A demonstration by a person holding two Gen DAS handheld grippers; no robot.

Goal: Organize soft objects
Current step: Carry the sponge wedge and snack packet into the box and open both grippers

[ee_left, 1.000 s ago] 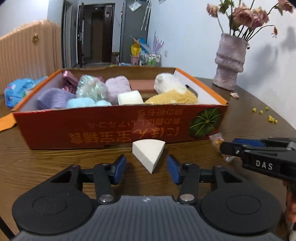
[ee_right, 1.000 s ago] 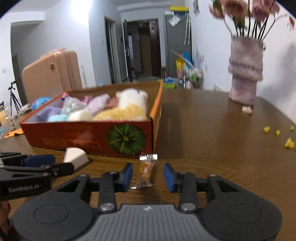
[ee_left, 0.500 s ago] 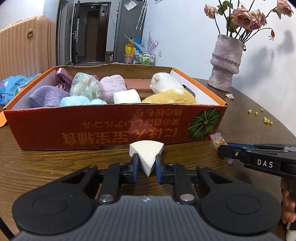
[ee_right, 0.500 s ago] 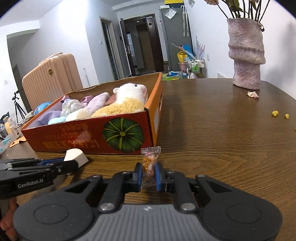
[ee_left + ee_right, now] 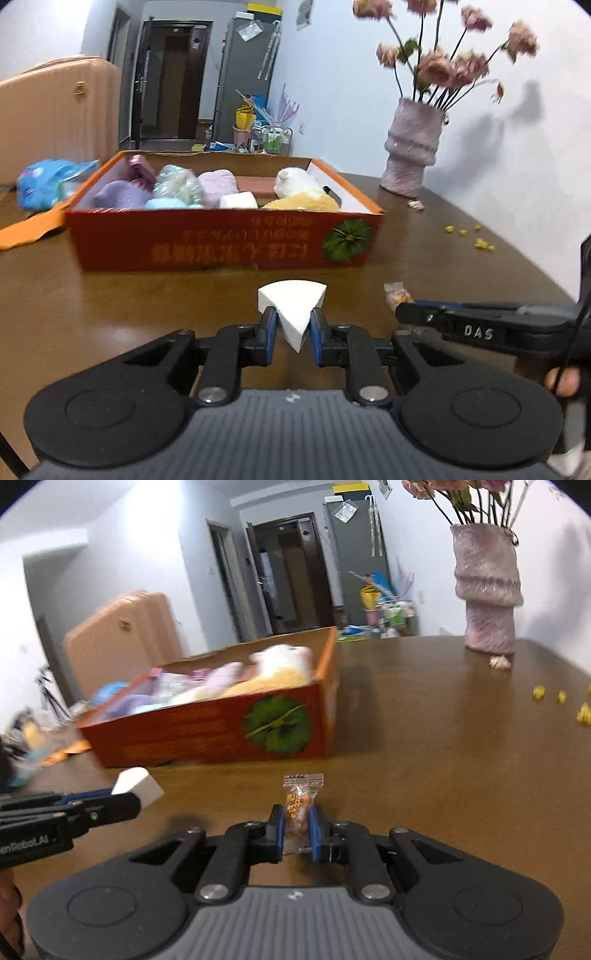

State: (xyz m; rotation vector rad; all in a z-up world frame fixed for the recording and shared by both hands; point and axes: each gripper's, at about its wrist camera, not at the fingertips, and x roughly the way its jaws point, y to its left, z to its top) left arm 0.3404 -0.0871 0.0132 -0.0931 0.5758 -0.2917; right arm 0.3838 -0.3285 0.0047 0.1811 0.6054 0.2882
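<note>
My left gripper (image 5: 292, 326) is shut on a white wedge-shaped sponge (image 5: 291, 306) and holds it above the table, in front of the orange cardboard box (image 5: 221, 243). My right gripper (image 5: 296, 829) is shut on a small wrapped candy (image 5: 298, 801), also lifted off the table. The box holds several soft things: purple and blue cloths, a white block and a yellow-and-white plush (image 5: 301, 192). In the right wrist view the sponge (image 5: 136, 786) and left gripper show at the left; the box (image 5: 221, 731) is ahead.
A pink vase with flowers (image 5: 413, 151) stands at the back right of the brown table (image 5: 461, 266). Yellow crumbs (image 5: 476, 236) lie near the right edge. A blue packet (image 5: 48, 184) and orange flap (image 5: 26, 232) lie left of the box.
Both grippers shut on their objects, the left on the sponge and the right on the candy. Both have since lifted and drawn back from the box.
</note>
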